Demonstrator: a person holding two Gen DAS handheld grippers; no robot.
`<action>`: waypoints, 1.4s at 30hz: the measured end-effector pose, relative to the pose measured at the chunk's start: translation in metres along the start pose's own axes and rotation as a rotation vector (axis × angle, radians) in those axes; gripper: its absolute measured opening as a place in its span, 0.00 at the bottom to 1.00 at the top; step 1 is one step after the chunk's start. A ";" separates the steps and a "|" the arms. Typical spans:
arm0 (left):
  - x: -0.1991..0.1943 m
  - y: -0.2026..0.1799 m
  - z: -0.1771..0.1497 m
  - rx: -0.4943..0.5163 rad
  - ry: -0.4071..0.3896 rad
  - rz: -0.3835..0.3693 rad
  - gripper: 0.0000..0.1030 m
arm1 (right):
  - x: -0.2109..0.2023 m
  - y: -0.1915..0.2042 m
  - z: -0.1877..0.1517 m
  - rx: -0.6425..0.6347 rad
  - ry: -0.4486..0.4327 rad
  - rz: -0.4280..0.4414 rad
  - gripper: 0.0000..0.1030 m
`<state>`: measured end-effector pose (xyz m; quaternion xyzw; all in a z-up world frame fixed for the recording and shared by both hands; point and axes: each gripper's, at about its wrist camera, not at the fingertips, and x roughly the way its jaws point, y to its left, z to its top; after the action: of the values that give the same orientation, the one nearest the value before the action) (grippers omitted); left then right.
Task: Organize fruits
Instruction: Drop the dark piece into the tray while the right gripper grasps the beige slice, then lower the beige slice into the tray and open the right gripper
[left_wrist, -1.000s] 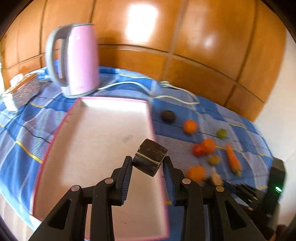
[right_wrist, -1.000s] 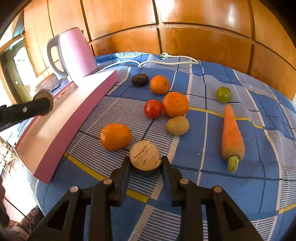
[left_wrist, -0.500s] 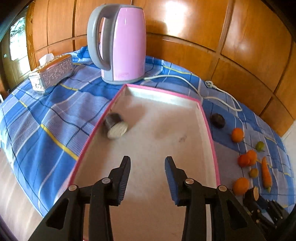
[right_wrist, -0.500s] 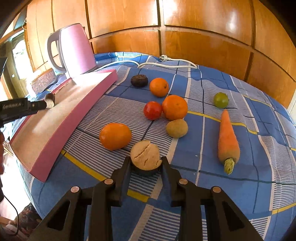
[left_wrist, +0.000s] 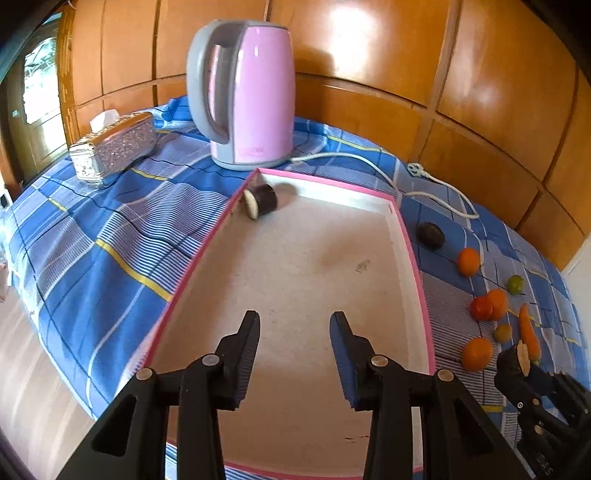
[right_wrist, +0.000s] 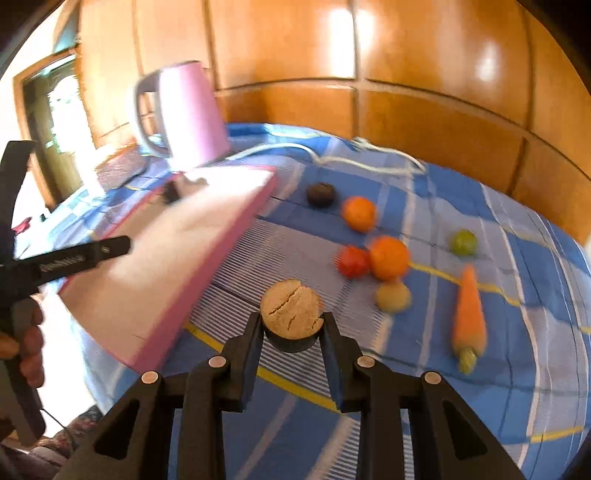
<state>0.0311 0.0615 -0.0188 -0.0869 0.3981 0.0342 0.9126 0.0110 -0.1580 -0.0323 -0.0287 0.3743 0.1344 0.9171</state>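
Observation:
My left gripper (left_wrist: 294, 334) is open and empty above the near part of the pink-rimmed tray (left_wrist: 413, 258). A dark cut fruit piece with a pale face (left_wrist: 260, 201) lies in the tray's far left corner. My right gripper (right_wrist: 291, 338) is shut on a dark fruit half with a tan cracked face (right_wrist: 291, 308), lifted above the blue checked cloth, right of the tray (right_wrist: 221, 258). It also shows in the left wrist view (left_wrist: 517, 360). Oranges (right_wrist: 389, 256), a tomato (right_wrist: 352, 261), a carrot (right_wrist: 468, 314), a lime (right_wrist: 462, 242) and a dark fruit (right_wrist: 320, 194) lie on the cloth.
A pink kettle (left_wrist: 247, 96) stands behind the tray with its white cord (left_wrist: 424, 177) trailing right. A silver tissue box (left_wrist: 112, 147) sits at the far left. Wooden panels back the table. The table edge and floor (left_wrist: 33, 387) are at the left.
My left gripper let go of the dark fruit piece, which rolled to the tray's far left corner, and drew back. My right gripper lifted its fruit half off the cloth.

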 end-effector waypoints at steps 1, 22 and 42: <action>-0.001 0.004 0.001 -0.010 -0.003 0.003 0.39 | 0.000 0.007 0.004 -0.016 -0.006 0.021 0.30; -0.007 0.054 -0.002 -0.111 -0.011 0.091 0.39 | 0.056 0.112 0.067 -0.068 0.044 0.247 0.31; -0.011 0.006 -0.001 0.011 0.010 -0.008 0.39 | 0.007 0.033 0.061 0.074 -0.066 0.007 0.31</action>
<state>0.0218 0.0677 -0.0124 -0.0838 0.4025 0.0280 0.9112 0.0481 -0.1152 0.0079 0.0112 0.3488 0.1246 0.9288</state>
